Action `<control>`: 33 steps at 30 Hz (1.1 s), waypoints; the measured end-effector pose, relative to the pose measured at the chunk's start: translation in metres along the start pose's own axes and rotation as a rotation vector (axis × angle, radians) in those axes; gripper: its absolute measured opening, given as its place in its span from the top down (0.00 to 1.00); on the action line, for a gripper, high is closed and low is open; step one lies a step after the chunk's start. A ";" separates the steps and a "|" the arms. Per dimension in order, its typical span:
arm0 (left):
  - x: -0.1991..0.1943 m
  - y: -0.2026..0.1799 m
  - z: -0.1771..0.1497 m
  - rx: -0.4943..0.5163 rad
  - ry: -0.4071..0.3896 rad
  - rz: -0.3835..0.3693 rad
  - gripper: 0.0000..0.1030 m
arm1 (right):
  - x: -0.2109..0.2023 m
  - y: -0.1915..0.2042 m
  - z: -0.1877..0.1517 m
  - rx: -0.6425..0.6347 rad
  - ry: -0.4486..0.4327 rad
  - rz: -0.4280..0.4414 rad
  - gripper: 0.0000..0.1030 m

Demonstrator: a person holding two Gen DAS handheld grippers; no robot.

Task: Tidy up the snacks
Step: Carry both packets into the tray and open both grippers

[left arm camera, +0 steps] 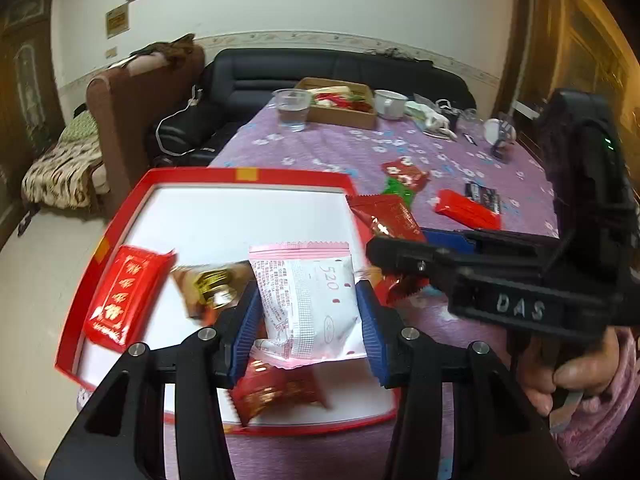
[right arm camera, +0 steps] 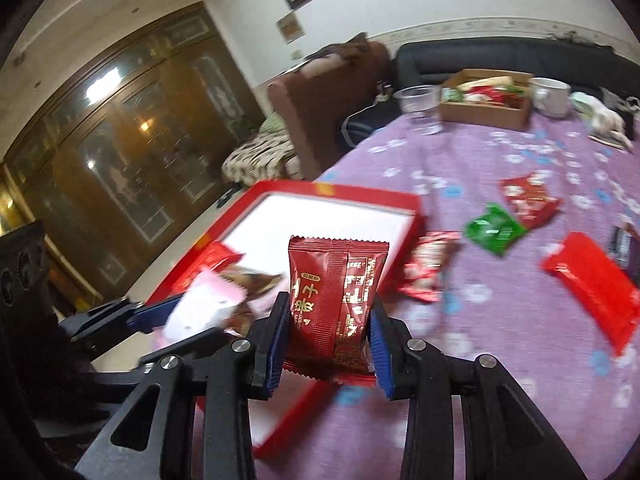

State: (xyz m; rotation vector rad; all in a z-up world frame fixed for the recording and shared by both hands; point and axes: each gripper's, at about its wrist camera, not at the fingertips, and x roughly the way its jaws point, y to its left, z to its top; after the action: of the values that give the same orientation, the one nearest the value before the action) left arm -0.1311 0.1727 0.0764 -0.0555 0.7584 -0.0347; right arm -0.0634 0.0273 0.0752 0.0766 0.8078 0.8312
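The left gripper (left arm camera: 308,308) is clamped partway closed on a pink-and-white snack packet (left arm camera: 306,300), held upright over the red-rimmed tray (left arm camera: 248,176), long axis pointing away from the hand. The right gripper (right arm camera: 330,336) likewise pinches a dark red packet (right arm camera: 334,300), standing on end above the tray's right edge. Roughly three snacks already lie in the tray, though blur makes the count unsure. Further right, a long red bar (right arm camera: 596,284), a green packet (right arm camera: 494,232) and other red packets remain on the purple tablecloth (right arm camera: 500,360).
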 end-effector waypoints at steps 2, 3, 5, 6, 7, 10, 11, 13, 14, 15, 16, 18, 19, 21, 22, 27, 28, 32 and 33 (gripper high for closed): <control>0.000 0.009 -0.001 -0.018 -0.001 0.013 0.56 | 0.006 0.011 -0.001 -0.017 0.000 0.010 0.64; 0.000 0.012 -0.002 -0.024 -0.003 0.016 0.56 | 0.008 0.015 0.000 -0.019 0.002 0.017 0.64; 0.000 0.019 -0.002 -0.038 -0.006 0.024 0.56 | 0.014 0.021 0.000 -0.022 0.006 0.027 0.64; 0.000 0.022 -0.002 -0.040 -0.007 0.029 0.56 | 0.016 0.023 0.000 -0.025 0.009 0.028 0.64; 0.000 0.025 -0.002 -0.042 -0.009 0.035 0.56 | 0.020 0.026 0.001 -0.025 0.013 0.028 0.64; 0.002 0.034 -0.003 -0.057 -0.010 0.046 0.56 | 0.025 0.031 0.002 -0.022 0.023 0.033 0.64; 0.003 0.037 -0.003 -0.061 -0.009 0.050 0.56 | 0.027 0.031 0.003 -0.022 0.025 0.035 0.64; 0.004 0.041 -0.004 -0.068 -0.006 0.056 0.56 | 0.033 0.033 0.002 -0.026 0.033 0.037 0.64; 0.005 0.043 -0.004 -0.071 -0.004 0.057 0.56 | 0.034 0.033 0.002 -0.026 0.036 0.039 0.64; 0.007 0.045 -0.005 -0.074 0.001 0.059 0.56 | 0.037 0.033 0.001 -0.024 0.040 0.041 0.64; 0.008 0.046 -0.006 -0.076 0.004 0.061 0.56 | 0.040 0.032 0.001 -0.023 0.044 0.043 0.64; 0.010 0.049 -0.008 -0.081 0.010 0.061 0.56 | 0.044 0.034 -0.001 -0.027 0.045 0.037 0.64; 0.011 0.050 -0.009 -0.082 0.012 0.060 0.56 | 0.046 0.034 -0.001 -0.033 0.047 0.031 0.64; 0.013 0.052 -0.010 -0.087 0.018 0.065 0.56 | 0.049 0.034 -0.003 -0.040 0.049 0.024 0.63; 0.013 0.053 -0.011 -0.090 0.020 0.069 0.56 | 0.050 0.033 -0.003 -0.037 0.049 0.027 0.62; 0.015 0.060 -0.012 -0.126 0.026 0.069 0.54 | 0.050 0.030 -0.003 -0.025 0.047 0.033 0.61; 0.015 0.061 -0.012 -0.129 0.028 0.069 0.54 | 0.050 0.029 -0.003 -0.021 0.045 0.032 0.60; 0.014 0.064 -0.012 -0.150 0.030 0.066 0.52 | 0.043 0.023 -0.002 0.003 0.020 0.035 0.56; 0.014 0.064 -0.012 -0.155 0.027 0.068 0.52 | 0.040 0.020 -0.001 0.013 0.010 0.035 0.55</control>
State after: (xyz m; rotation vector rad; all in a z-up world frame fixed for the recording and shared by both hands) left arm -0.1284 0.2358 0.0543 -0.1768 0.7886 0.0883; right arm -0.0607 0.0684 0.0573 0.0984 0.8228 0.8598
